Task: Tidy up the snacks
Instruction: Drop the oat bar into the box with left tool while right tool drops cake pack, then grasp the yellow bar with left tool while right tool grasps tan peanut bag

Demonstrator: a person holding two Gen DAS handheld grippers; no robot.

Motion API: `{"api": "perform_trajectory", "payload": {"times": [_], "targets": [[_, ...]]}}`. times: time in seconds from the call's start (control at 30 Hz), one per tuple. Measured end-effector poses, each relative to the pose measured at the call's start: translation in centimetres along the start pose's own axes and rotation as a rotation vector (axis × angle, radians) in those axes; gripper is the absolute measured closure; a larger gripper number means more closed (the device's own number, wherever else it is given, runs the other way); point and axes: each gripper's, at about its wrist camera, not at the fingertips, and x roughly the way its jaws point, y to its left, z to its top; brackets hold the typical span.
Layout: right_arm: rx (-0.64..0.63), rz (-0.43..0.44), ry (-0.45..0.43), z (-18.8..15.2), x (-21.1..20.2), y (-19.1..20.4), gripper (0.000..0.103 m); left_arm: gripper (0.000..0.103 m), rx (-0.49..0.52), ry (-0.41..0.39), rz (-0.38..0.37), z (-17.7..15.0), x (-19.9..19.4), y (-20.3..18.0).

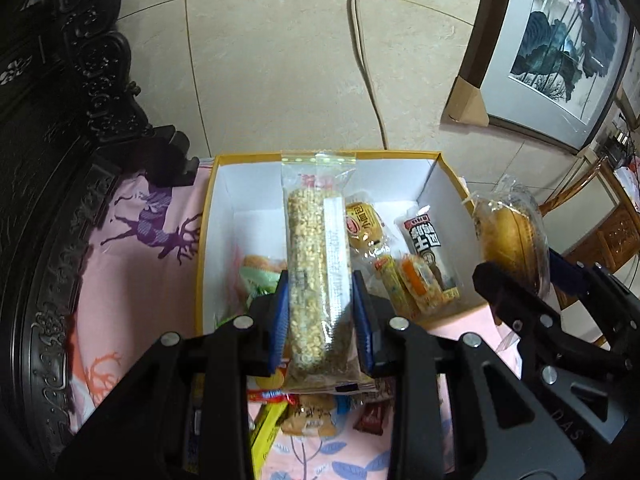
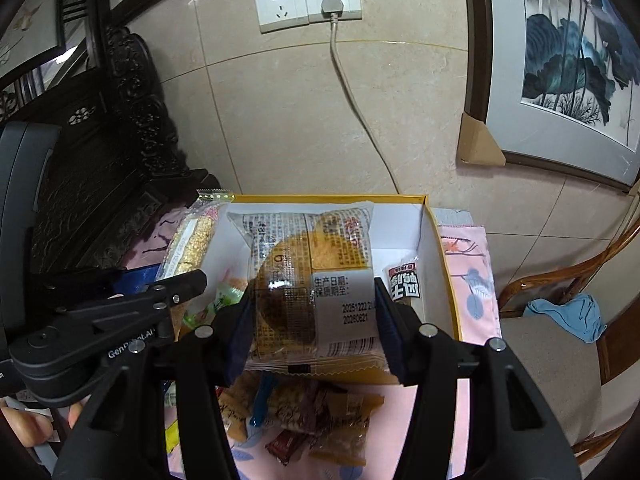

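My left gripper (image 1: 320, 304) is shut on a long clear-wrapped grain bar (image 1: 308, 264), held upright over the yellow-rimmed white box (image 1: 224, 216). The bar also shows in the right wrist view (image 2: 192, 240). My right gripper (image 2: 316, 308) is shut on a round golden cake in a clear printed wrapper (image 2: 308, 280), held over the same box (image 2: 440, 264). That cake shows at the right of the left wrist view (image 1: 508, 236). Several wrapped snacks (image 1: 400, 256) lie inside the box.
A pile of loose snacks (image 2: 304, 412) lies on the pink patterned cloth (image 1: 132, 264) in front of the box. Dark carved furniture (image 1: 60, 160) stands at the left. A wooden chair (image 2: 560, 280) with a blue cloth is at the right. A framed painting (image 2: 568, 64) leans on the wall.
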Motion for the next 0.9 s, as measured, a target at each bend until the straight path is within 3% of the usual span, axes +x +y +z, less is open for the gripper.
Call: {"api": "perform_trajectory", "payload": {"times": [0.17, 0.2, 0.23, 0.27, 0.3, 0.33, 0.37, 0.47, 0.57, 0.73, 0.9], "targets": [[0.009, -0.016, -0.001, 1.1, 1.4, -0.7, 0.048, 0.073, -0.003, 0.000, 0.002, 1.2, 0.9, 0.3], [0.013, -0.023, -0.004, 1.4, 1.6, -0.8, 0.047, 0.059, -0.004, -0.008, 0.007, 1.5, 1.1, 0.4], [0.017, -0.031, -0.002, 1.7, 2.0, -1.0, 0.040, 0.025, -0.003, -0.012, 0.021, 1.9, 1.2, 0.5], [0.018, -0.041, 0.000, 2.0, 2.4, -1.1, 0.036, 0.015, -0.011, -0.028, 0.089, 2.3, 1.3, 0.8], [0.025, -0.058, -0.005, 2.3, 2.5, -1.4, 0.025, 0.004, -0.017, -0.043, 0.110, 2.6, 1.2, 1.2], [0.031, -0.062, -0.008, 2.6, 2.6, -1.8, 0.013, 0.003, -0.023, -0.051, 0.098, 2.8, 1.1, 1.6], [0.034, -0.069, -0.004, 2.8, 2.7, -2.1, 0.010, 0.003, -0.040, -0.051, 0.077, 2.9, 1.0, 2.4], [0.030, -0.085, 0.003, 2.7, 2.5, -2.6, 0.009, 0.003, -0.060, -0.040, 0.089, 2.5, 0.8, 3.6], [0.038, -0.087, 0.067, 1.4, 2.8, -2.9, 0.009, 0.003, -0.085, -0.026, 0.100, 0.8, 0.3, 5.1], [0.023, -0.084, 0.198, -5.4, 3.0, -2.9, 0.009, 0.003, -0.186, 0.039, 0.069, -4.7, -0.2, 8.3], [0.067, -0.111, 0.360, -13.0, 5.9, -3.6, 0.009, 0.003, -0.255, 0.169, 0.058, -11.3, 0.5, 11.0]]}}
